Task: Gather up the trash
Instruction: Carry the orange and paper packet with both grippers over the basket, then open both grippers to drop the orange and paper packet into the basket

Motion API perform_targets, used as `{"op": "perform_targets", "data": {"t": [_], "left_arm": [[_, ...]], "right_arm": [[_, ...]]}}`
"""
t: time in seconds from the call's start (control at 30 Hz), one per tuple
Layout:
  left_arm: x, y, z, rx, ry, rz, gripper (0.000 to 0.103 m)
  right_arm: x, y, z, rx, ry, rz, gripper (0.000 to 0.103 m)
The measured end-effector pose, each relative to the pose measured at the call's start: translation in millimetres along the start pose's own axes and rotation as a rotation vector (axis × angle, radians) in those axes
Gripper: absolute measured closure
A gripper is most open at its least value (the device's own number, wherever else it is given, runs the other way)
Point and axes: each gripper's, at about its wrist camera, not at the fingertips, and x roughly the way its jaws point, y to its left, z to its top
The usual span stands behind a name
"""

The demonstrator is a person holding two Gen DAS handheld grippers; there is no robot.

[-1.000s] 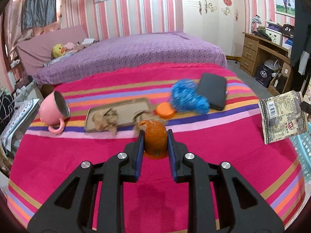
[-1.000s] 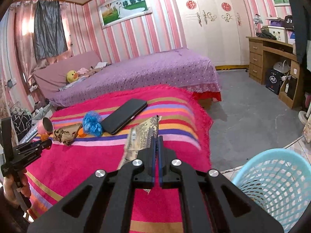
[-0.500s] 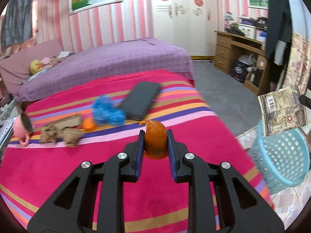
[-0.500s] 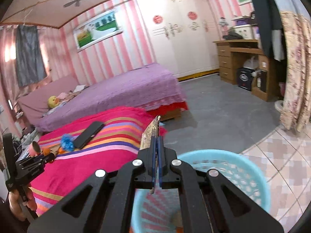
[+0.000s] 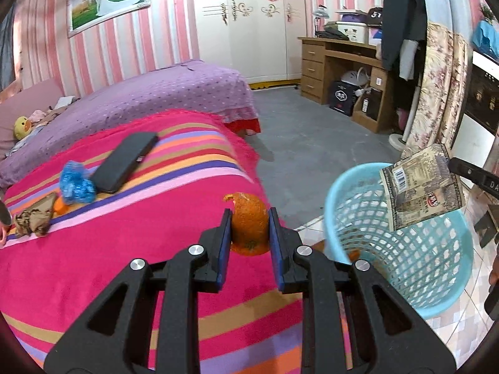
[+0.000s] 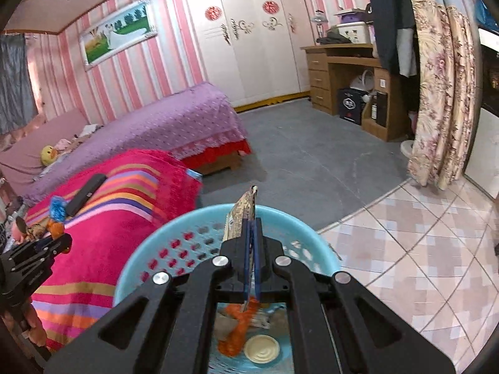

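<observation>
Orange peel sits clamped between the jaws of the left gripper, held above the near edge of the striped pink bed cover, beside the light-blue basket. Peel is dome-shaped, with a ragged torn tip at its upper left.

Right gripper: jaws pressed together on a flat printed snack wrapper, held edge-on and upright over the basket. In the left wrist view the same wrapper hangs over the basket's far rim, barcode side showing.

Basket contents, right wrist view: orange peel scraps, a round cream lid, some crumpled paper; the rest is hidden behind the gripper body.

On the bed cover, left wrist view:
- black flat case, lying across the stripes
- blue crumpled wad, touching the case's near end
- second orange piece, just beside the blue wad
- brown crumpled paper, at the left edge

Basket stands on the floor where grey carpet meets the tiles. Purple bed behind.
</observation>
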Motion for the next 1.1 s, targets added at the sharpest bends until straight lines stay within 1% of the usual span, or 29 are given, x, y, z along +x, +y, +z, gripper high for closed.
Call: {"op": "perform_targets", "data": {"t": [0.13, 0.23, 0.33, 0.43, 0.6, 0.7, 0.73, 0.77, 0.8, 0.83, 0.9, 0.97, 1.03, 1.1], "left_arm": [[7.9, -19.9, 1.6, 0.002, 0.022, -0.027, 0.082], [11.5, -34.6, 2.9, 0.015, 0.017, -0.032, 0.082], [17.9, -52.4, 2.5, 0.041, 0.018, -0.032, 0.082], [23.7, -66.7, 3.9, 0.054, 0.022, -0.050, 0.082], [38.0, -82.5, 10.8, 0.031, 0.058, -0.073, 0.081], [42.4, -89.2, 13.5, 0.038, 0.065, -0.079, 0.079], [43.3, -92.1, 15.0, 0.046, 0.066, -0.078, 0.075], [43.6, -93.7, 16.4, 0.049, 0.065, -0.070, 0.060], [43.2, -95.1, 18.7, 0.046, 0.062, -0.065, 0.050], [42.6, -94.7, 19.5, 0.042, 0.060, -0.067, 0.038], [39.9, -91.4, 20.5, 0.034, 0.053, -0.071, 0.033], [37.7, -86.7, 20.1, 0.039, 0.046, -0.053, 0.024], [34.1, -79.5, 19.0, 0.038, 0.030, -0.026, 0.021], [30.6, -69.2, 17.7, 0.025, 0.025, -0.014, 0.019]], "right_arm": [[1.4, -10.7, -2.6, -0.008, 0.016, -0.029, 0.101], [4.8, -15.7, -6.0, -0.018, 0.036, -0.065, 0.101], [6.6, -18.1, -8.3, -0.015, 0.045, -0.070, 0.101], [7.0, -19.4, -9.4, -0.028, 0.051, -0.080, 0.101], [8.2, -18.8, -12.0, -0.046, 0.062, -0.087, 0.101], [8.8, -18.1, -12.8, -0.045, 0.062, -0.084, 0.101], [9.3, -16.9, -13.4, -0.046, 0.062, -0.083, 0.101], [9.7, -16.2, -13.8, -0.047, 0.062, -0.083, 0.101], [10.3, -15.9, -14.2, -0.049, 0.064, -0.082, 0.101], [10.6, -15.1, -14.7, -0.052, 0.065, -0.084, 0.101], [11.3, -14.1, -15.6, -0.056, 0.067, -0.087, 0.101], [11.3, -13.9, -16.4, -0.059, 0.067, -0.088, 0.101], [11.3, -14.3, -16.3, -0.057, 0.068, -0.087, 0.101], [12.6, -13.3, -16.8, -0.061, 0.075, -0.083, 0.101]]}}
